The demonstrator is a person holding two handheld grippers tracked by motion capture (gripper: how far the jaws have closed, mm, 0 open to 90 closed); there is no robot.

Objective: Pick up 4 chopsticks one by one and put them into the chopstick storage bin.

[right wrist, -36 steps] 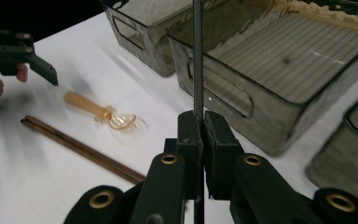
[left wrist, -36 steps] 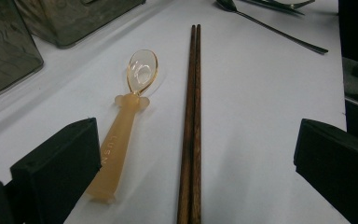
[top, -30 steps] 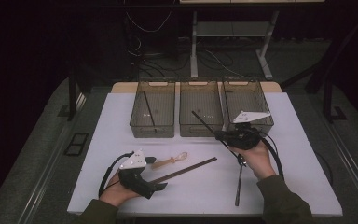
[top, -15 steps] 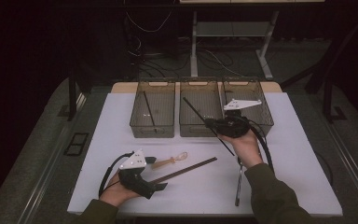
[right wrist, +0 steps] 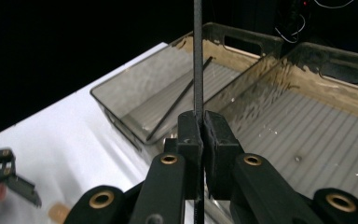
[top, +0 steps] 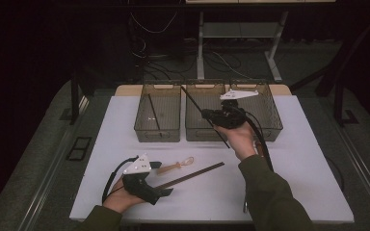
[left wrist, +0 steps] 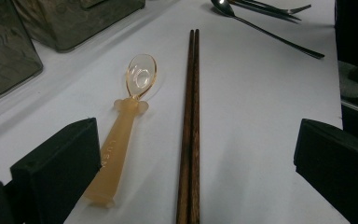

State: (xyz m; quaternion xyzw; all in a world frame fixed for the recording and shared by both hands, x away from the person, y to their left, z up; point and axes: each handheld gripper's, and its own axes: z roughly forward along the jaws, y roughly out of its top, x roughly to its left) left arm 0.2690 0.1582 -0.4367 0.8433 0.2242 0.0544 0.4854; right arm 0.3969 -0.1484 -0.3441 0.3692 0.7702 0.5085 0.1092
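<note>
Right tool (top: 211, 117) raised over trays (top: 203, 126), clamping black chopstick (top: 193, 101).

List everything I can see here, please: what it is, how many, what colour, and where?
see-through smoky plastic bins: three, brownish grey, side by side at the table's far edge
thin black stick in the left bin: one, black, lying on that bin's floor
thin black stick in the jaws: one, black, over the middle bin
translucent amber plastic spoon: one, amber, on the table, left of the chopsticks
dark brown wooden chopsticks: one pair, side by side
metal cutlery: silver, far right
white table: one
left gripper: black, jaws open
right gripper: black, shut on a stick
</note>
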